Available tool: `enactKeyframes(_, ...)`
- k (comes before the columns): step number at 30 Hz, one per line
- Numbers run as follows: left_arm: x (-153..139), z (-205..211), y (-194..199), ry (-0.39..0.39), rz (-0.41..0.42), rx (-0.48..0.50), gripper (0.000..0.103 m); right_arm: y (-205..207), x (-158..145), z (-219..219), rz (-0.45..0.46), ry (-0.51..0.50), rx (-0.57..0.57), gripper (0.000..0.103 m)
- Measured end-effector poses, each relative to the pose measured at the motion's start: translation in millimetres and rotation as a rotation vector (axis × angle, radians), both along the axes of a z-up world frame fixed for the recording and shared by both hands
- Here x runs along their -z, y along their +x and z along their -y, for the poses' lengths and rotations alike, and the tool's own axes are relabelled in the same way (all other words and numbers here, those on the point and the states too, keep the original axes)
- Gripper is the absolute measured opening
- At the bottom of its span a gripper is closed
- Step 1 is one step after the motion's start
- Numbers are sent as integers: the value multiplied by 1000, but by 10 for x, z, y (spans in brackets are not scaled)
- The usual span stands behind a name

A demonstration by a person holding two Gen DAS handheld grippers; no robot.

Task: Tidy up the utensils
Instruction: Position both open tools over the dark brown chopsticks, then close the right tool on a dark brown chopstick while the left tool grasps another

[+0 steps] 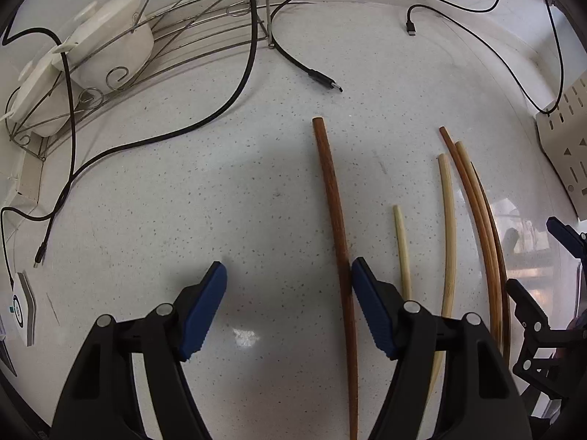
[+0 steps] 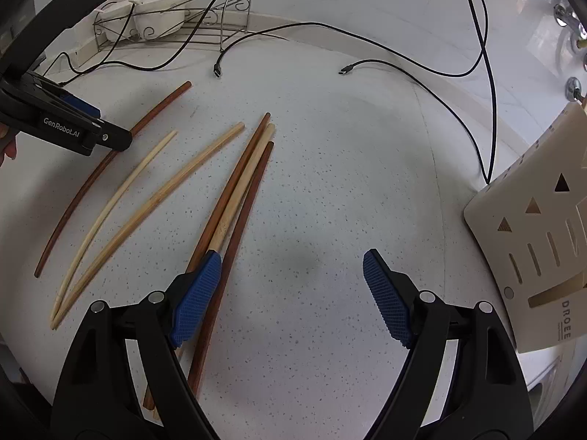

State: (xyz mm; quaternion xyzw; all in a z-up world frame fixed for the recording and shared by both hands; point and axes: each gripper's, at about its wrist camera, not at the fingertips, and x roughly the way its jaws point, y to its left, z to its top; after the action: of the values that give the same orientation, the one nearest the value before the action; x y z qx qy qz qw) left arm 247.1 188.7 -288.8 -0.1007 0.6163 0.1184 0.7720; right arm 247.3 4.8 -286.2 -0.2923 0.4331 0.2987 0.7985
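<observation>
Left claw (image 1: 288, 306) gaping, straddling dark chopstick (image 1: 332, 198), lying on counter (image 1: 154, 201) at 12 o'clock, touching right pad. Right claw (image 2: 291, 295) gaping, empty; chopstick bundle (image 2: 238, 183) lying at 10 o'clock. Step: pickup. Next: squeezing pads together.

Six chopsticks (image 2: 154, 198) spread on the bench (image 2: 330, 183): three fanned out at left, three bunched together to their right. Behind, wire rack (image 2: 205, 18) holding bowls (image 2: 161, 11); perforated holder (image 2: 532, 238) far right.
</observation>
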Motion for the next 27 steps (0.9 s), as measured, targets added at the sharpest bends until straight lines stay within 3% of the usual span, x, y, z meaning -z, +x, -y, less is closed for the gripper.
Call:
enactKeyframes(5,-14,-9,6,-1,1,10,67,-4,22,-41,-5,-22,-7,72)
enactKeyframes(11,-52,16,52,1,-3,35,49,-38,45,-125,-20,-58,-41,62)
enactKeyframes(14,-67,46,76,0,-9,44,43,-14,29,-145,-63,-56,-50,52)
enactKeyframes(22,-100,-1,89,1,-32,64,12,-60,25,-257,-152,-51,-77,9)
enactKeyframes(27,-100,-127,46,-49,-23,51,8,-28,27,-280,-187,-47,-51,8)
